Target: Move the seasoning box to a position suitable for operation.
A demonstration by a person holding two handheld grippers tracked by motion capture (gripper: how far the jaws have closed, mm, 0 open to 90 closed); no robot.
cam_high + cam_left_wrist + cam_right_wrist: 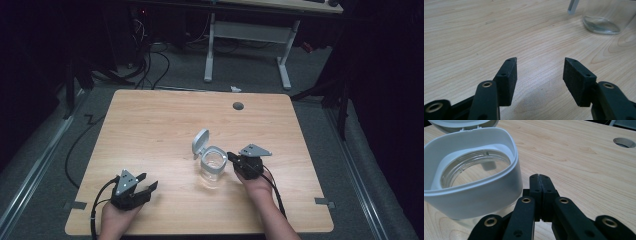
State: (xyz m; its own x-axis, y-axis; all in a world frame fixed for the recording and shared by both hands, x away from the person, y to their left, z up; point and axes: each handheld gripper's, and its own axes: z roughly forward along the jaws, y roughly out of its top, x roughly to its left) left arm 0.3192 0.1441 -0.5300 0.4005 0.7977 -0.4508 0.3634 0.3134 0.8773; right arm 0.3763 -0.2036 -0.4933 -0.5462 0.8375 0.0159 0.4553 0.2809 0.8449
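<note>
Container: clear glass jar (212, 167) with a grey plastic collar (477, 192), standing upright near the middle of the wooden table (150, 125). Looks empty.
Lid: hinged flip lid (200, 142) stands open, tilted up and back on the far-left side of the collar; its underside faces the jar mouth.
Right gripper: right gripper (234, 159) sits just beside the jar's right side at collar height. In the right gripper view the jaws are pressed together with nothing between them; the collar lies to the left of the closed tips, close, contact not certain.
Left gripper: left gripper (145, 182) rests low near the front-left of the table, well apart from the jar. Jaws spread wide, nothing in them; its own view shows bare wood between the pads (507, 80) and the jar base at upper right.
Step in hand (judged): closing the flip lid, with the shut right tips used as a pusher.
How to do it well: steady the glass body with the left gripper first, gripping below the collar, since a one-sided push could slide or tip a light jar. Bring the right tips over to the back of the lid, press it forward and down along its hinge arc, finish with a push on the front edge opposite the hinge.
Risk: smooth glass may slip in the pads; squeeze squarely on flat sides.
</note>
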